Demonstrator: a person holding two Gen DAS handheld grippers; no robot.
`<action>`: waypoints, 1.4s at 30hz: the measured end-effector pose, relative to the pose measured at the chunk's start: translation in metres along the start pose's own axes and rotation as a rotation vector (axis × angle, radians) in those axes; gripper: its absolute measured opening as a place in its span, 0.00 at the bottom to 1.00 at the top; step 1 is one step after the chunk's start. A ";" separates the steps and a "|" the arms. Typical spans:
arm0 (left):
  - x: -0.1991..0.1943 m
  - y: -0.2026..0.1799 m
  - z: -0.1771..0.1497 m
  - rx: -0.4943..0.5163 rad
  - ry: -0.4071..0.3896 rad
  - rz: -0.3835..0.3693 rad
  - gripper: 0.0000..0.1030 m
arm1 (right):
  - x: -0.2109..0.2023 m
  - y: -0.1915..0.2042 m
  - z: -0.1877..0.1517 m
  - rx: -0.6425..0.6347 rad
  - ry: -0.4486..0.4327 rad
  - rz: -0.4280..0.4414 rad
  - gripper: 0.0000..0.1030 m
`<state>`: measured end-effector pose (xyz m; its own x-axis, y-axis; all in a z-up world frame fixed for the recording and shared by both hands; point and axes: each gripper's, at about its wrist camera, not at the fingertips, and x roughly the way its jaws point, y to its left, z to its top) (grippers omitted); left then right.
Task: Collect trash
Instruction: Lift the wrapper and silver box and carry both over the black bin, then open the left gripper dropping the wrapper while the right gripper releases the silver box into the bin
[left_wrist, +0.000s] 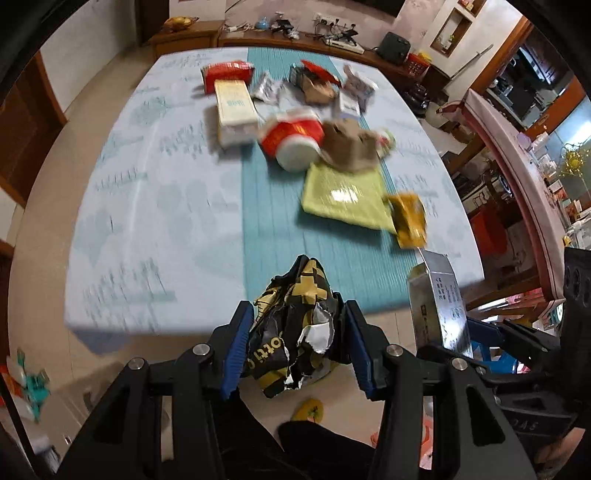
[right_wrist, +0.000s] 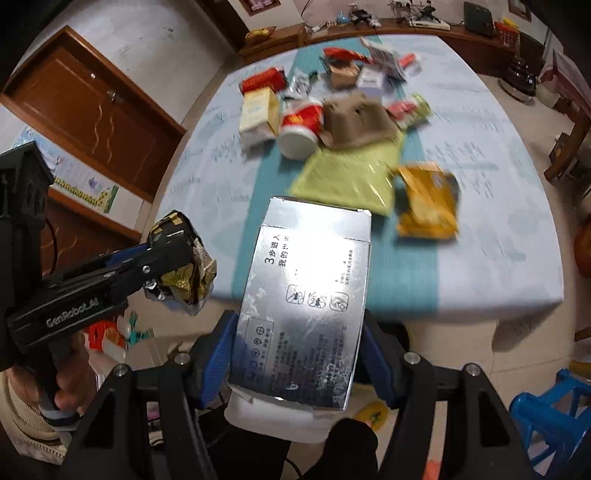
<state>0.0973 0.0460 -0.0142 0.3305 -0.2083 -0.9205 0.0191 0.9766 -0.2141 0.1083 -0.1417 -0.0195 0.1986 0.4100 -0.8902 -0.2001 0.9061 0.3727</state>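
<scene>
My left gripper (left_wrist: 297, 332) is shut on a crumpled black-and-gold wrapper (left_wrist: 295, 325), held off the near table edge; both show in the right wrist view, the wrapper (right_wrist: 184, 266) at left. My right gripper (right_wrist: 295, 332) is shut on a flat silver box (right_wrist: 306, 295) with printed text, also seen in the left wrist view (left_wrist: 439, 306). More trash lies on the table (left_wrist: 147, 221): a yellow-green packet (left_wrist: 343, 195), an orange pouch (right_wrist: 428, 199), a red-and-white cup (left_wrist: 291, 140) on its side, a brown paper bag (left_wrist: 351, 147), a cream box (left_wrist: 236, 110).
Several more red boxes and wrappers (left_wrist: 325, 81) lie at the far end of the table. A blue plastic stool (right_wrist: 554, 417) stands on the floor at right. Wooden cabinets (left_wrist: 332, 40) line the far wall; a wooden door (right_wrist: 99, 114) is at left.
</scene>
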 end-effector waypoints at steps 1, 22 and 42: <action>0.000 -0.005 -0.010 -0.003 0.006 0.004 0.46 | -0.002 -0.007 -0.010 0.003 0.012 0.002 0.63; 0.146 -0.035 -0.125 0.054 0.213 0.030 0.49 | 0.118 -0.095 -0.136 0.149 0.155 -0.065 0.63; 0.288 -0.015 -0.140 0.034 0.297 0.038 0.74 | 0.253 -0.166 -0.147 0.231 0.181 -0.157 0.65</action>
<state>0.0602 -0.0362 -0.3216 0.0417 -0.1731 -0.9840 0.0449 0.9842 -0.1712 0.0504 -0.2034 -0.3449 0.0317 0.2573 -0.9658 0.0466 0.9649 0.2586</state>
